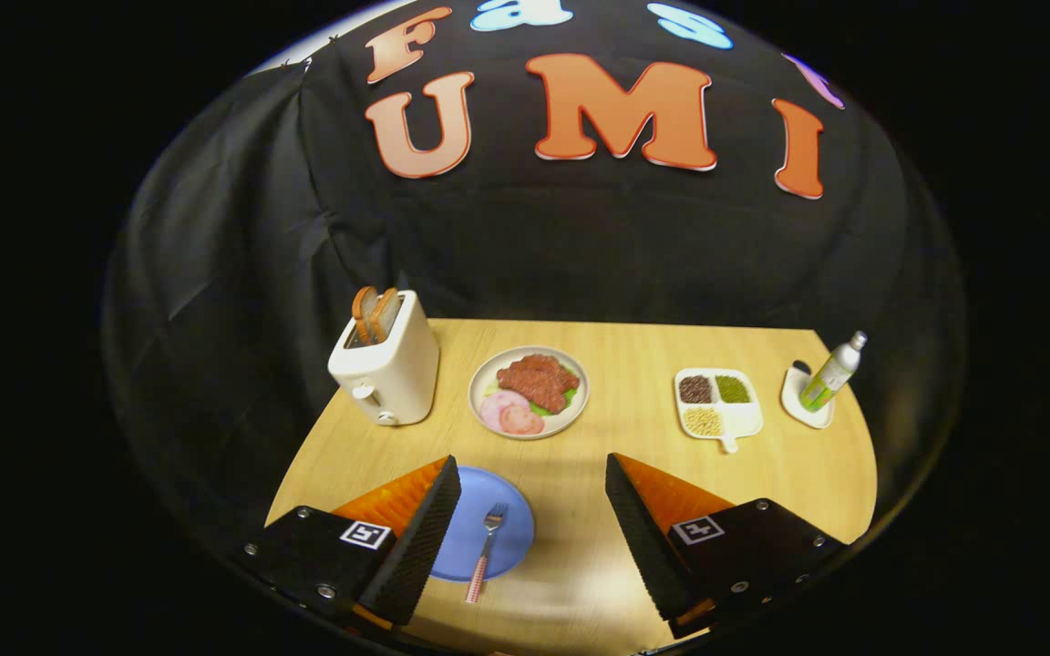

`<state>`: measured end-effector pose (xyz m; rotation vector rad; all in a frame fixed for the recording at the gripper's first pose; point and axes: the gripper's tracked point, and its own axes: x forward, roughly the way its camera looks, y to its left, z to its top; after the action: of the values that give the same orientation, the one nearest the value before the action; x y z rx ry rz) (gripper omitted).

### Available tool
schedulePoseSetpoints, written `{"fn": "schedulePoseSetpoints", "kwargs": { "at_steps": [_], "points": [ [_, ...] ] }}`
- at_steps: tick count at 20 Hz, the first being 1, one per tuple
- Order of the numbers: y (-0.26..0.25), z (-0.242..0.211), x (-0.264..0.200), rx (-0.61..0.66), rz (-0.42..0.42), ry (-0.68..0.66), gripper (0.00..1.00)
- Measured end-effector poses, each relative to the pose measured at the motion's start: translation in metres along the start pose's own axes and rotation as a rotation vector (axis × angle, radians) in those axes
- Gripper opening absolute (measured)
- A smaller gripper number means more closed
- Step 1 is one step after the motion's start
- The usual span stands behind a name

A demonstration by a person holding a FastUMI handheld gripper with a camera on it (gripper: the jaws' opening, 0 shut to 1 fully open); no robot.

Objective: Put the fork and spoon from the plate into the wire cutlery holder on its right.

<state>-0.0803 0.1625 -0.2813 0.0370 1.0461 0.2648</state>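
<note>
A blue plate [498,533] lies on the wooden table [616,456], partly hidden behind my left finger [416,538]. A fork [486,547] with a red-and-white checked handle rests on the plate, tines pointing away, handle reaching over the plate's near rim. My gripper [532,538] hovers above the table and stands open, nothing between its fingers. The fork sits just inside the left finger, between the two fingers. The right finger [648,538] is over bare wood.
Beyond the fingers stand a white toaster [386,369] with two bread slices, a plate of sliced meat [530,392], a white divided tray [716,405] of beans and grains, and a bottle [833,372] on a small white dish. Bare wood lies between the fingers.
</note>
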Motion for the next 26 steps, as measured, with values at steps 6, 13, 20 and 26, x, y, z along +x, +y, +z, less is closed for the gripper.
{"fn": "schedulePoseSetpoints", "kwargs": {
  "at_steps": [6,13,20,26],
  "points": [
    [0.024,-0.06,0.029,-0.02,0.033,0.253,0.95],
    [0.039,-0.112,0.046,-0.101,0.033,0.421,0.88],
    [0.054,-0.174,0.061,-0.108,0.036,0.585,0.81],
    [0.055,-0.203,0.068,-0.119,-0.003,0.668,0.67]
  ]
}}
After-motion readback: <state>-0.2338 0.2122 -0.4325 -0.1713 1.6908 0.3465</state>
